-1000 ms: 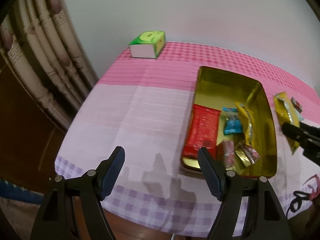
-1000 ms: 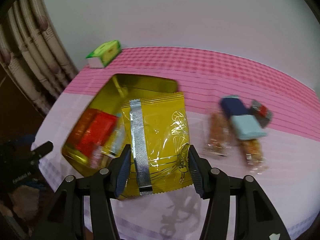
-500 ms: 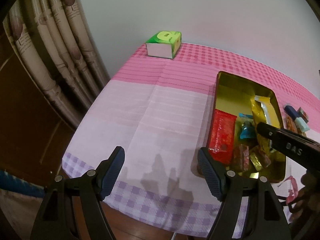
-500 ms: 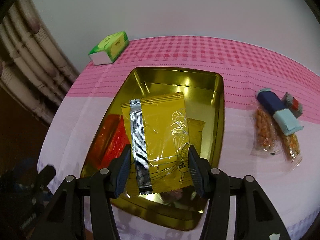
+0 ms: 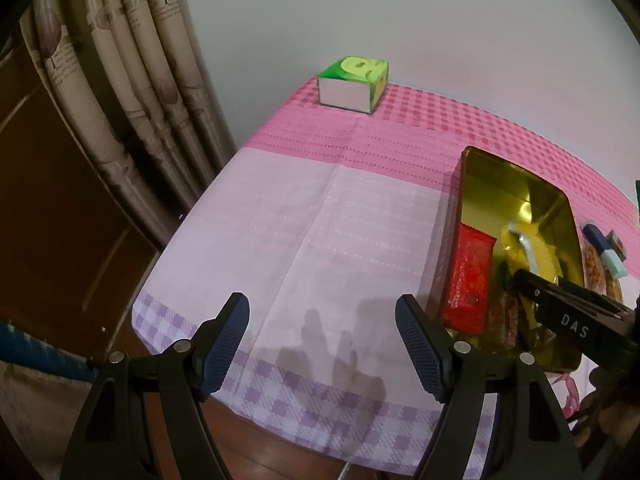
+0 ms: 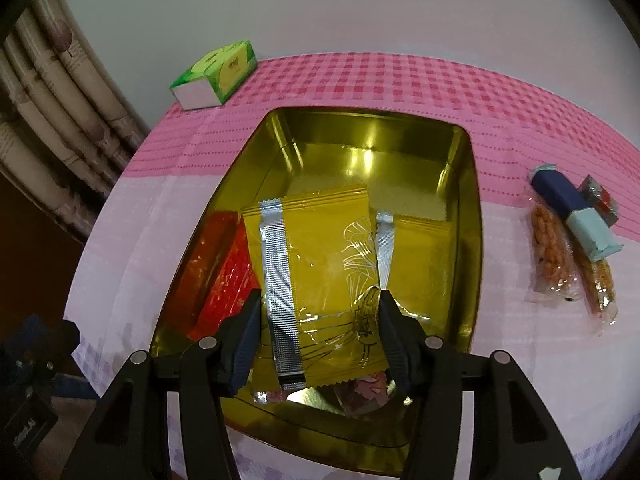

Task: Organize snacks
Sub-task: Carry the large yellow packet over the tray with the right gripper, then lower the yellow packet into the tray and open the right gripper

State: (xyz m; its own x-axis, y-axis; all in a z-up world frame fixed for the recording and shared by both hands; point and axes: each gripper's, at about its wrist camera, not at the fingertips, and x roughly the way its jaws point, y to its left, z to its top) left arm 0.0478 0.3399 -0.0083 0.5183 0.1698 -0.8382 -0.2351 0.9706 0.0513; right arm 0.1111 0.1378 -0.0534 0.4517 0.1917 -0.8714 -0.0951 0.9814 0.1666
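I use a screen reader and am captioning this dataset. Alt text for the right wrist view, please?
The right gripper holds a yellow foil snack packet over an open gold metal tin on a pink checked tablecloth. A green tissue box sits behind.

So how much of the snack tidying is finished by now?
Partly done. The gold tin already holds a red packet and a yellow packet. The right gripper grips another yellow packet over the tin, not yet released. Left: orange snack bars and a blue bar on the tablecloth. The left gripper is open and empty.
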